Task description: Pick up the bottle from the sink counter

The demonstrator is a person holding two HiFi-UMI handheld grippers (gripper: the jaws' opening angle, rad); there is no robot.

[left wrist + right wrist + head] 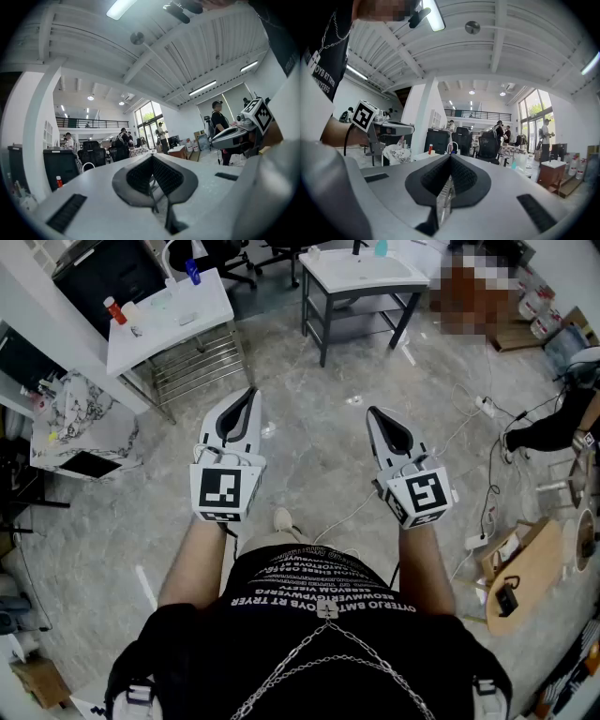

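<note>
Head view, looking steeply down: a person in a black printed T-shirt w/ a chain holds two grippers out level over a grey marble floor (319, 456).

Left gripper (251, 390) is at centre-left. Its tongs are pressed together w/ nothing between them; its own view shows the black ribbed pads (140, 176) meeting at the tip.

Right gripper (372, 412) is at centre-right, well apart from the left one. Its tongs are also pressed together and empty, w/ pads (461, 178) touching.

The teal bottle (380, 247) stands far off, on the white sink counter (403, 279) at far centre-right, well beyond both grippers and untouched.

Far left is a white table (178, 310) w/ a red-capped bottle (114, 310) and a blue bottle (192, 271).
</note>
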